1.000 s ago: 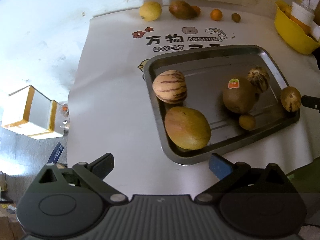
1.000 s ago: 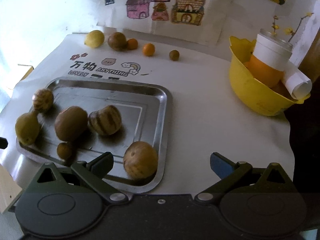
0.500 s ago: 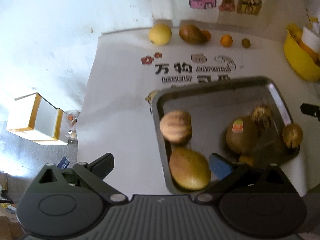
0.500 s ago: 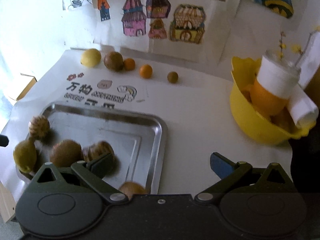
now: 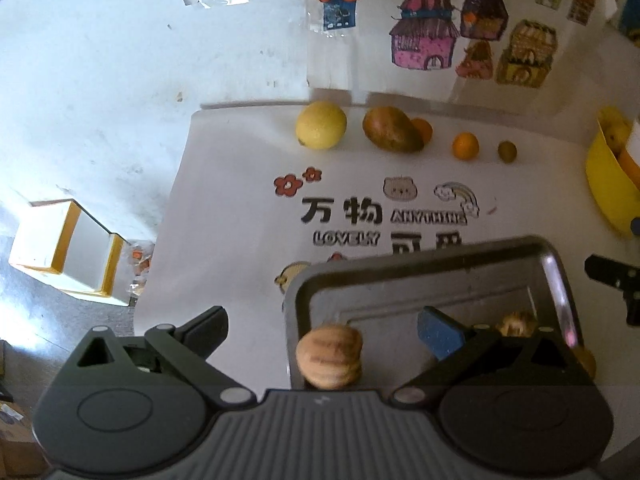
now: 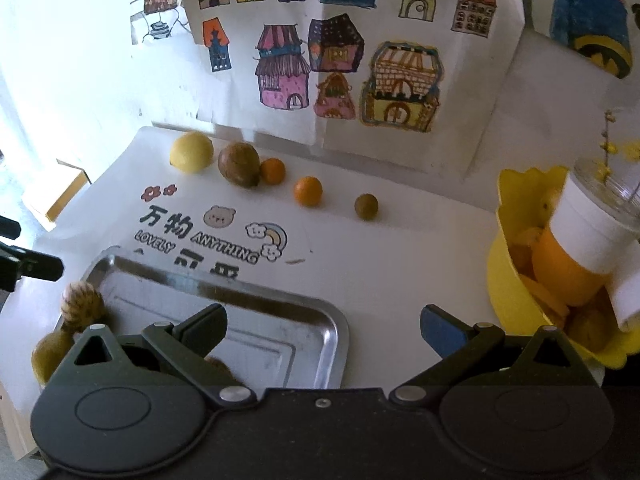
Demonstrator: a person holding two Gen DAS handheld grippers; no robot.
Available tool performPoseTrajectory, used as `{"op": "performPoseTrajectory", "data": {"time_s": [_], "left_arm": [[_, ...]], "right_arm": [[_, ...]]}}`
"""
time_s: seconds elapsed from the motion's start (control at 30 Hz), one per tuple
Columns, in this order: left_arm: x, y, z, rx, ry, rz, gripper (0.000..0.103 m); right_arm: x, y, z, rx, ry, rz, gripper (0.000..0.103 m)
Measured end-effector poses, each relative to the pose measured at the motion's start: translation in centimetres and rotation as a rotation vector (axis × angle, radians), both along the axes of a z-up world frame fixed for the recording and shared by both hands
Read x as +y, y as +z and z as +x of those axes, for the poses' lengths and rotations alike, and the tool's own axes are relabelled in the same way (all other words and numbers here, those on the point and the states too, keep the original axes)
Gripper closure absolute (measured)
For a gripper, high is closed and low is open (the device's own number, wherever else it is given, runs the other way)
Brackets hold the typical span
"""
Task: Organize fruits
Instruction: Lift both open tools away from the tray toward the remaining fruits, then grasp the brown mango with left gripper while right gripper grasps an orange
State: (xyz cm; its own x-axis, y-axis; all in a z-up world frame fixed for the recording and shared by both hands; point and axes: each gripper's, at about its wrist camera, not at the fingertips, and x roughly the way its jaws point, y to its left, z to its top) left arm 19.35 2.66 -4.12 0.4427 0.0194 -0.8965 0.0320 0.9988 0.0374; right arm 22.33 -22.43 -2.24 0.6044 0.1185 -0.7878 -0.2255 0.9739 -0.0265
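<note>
A steel tray (image 5: 416, 264) (image 6: 276, 300) lies on the white printed mat. A striped melon (image 5: 329, 356) sits at its near left corner, and another striped fruit (image 5: 516, 322) (image 6: 82, 306) is partly hidden behind my fingers. A yellow-green fruit (image 6: 50, 356) rests at the tray's left end. Along the back edge stand a lemon (image 5: 321, 125) (image 6: 191, 152), a mango (image 5: 392, 129) (image 6: 239, 165), two oranges (image 5: 465, 146) (image 6: 308, 191) and a small brown fruit (image 5: 507, 151) (image 6: 366, 207). My left gripper (image 5: 322, 332) and right gripper (image 6: 323, 330) both hang open and hold nothing, above the tray.
A yellow bowl (image 6: 508, 280) (image 5: 608, 188) with orange pieces and a white cup (image 6: 588, 228) stands at the right. House drawings (image 6: 332, 60) hang on the back wall. A white and yellow box (image 5: 64, 248) sits on the floor beyond the table's left edge.
Both grippers have risen and tilted up, so the tray and its fruits slid down and partly out of view. The wall drawings have come into view. Both stayed open.
</note>
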Motion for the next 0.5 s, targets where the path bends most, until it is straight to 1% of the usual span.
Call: {"op": "performPoseTrajectory", "data": {"time_s": [0.37,0.5], "left_arm": [[-1.9,-1.2,5.0,0.005,0.031,-0.017,0.000],[-2.6,-1.7,6.8,0.010,0.044,-0.038,0.000]], "right_arm": [[0.0,-1.5,3.6,0.019,0.026,0.018,0.001],[-0.2,-2.2,5.0,0.023,0.037,0.014,0.001]]}}
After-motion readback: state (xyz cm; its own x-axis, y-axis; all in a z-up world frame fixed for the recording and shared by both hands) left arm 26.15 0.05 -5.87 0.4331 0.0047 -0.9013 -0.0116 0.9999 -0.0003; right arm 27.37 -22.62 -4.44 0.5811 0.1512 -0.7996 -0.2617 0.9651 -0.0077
